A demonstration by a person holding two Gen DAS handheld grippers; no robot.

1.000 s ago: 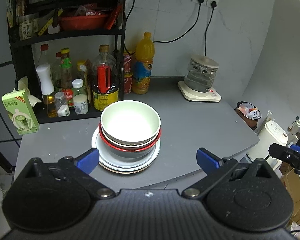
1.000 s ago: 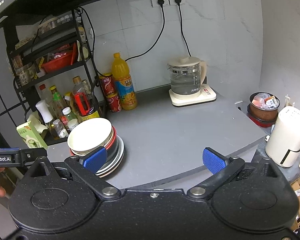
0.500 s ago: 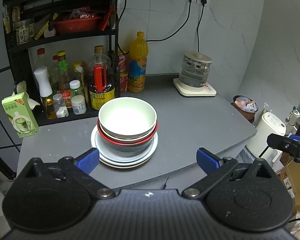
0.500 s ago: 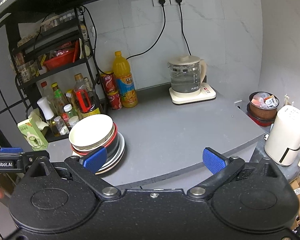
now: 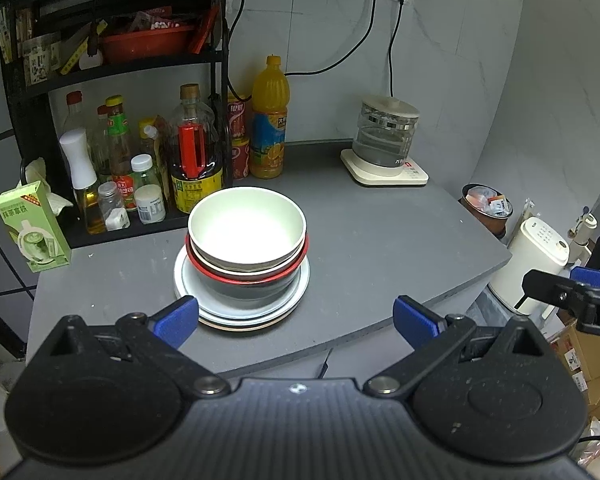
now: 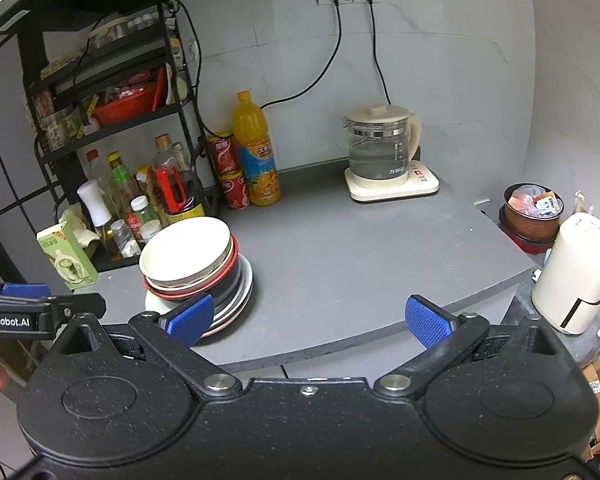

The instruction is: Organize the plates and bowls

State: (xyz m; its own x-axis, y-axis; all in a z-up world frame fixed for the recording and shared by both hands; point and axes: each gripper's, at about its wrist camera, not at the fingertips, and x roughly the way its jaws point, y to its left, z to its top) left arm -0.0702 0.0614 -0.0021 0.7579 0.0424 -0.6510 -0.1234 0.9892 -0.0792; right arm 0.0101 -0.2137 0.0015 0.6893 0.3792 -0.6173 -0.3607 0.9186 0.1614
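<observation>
a matte grey countertop with a curved front edge (image 5: 380, 240) carried everything. near its middle sat a stack of white plates (image 5: 242, 308), touching the surface. behind the stack, against the wall, stood a tall orange juice bottle (image 5: 269, 120) beside two stacked red drink cans (image 5: 238, 140). right of the stack, well apart, a cream kettle base (image 5: 384, 170) rested. left of it stood a green carton (image 5: 32, 226) and a black wire rack (image 5: 112, 64).

Bowls (image 5: 246, 222) nested on stacked plates (image 5: 242, 304) on the desk (image 5: 380, 248), bottles (image 5: 196, 148) behind, carton (image 5: 32, 226) left, kettle (image 5: 384, 140) back right
</observation>
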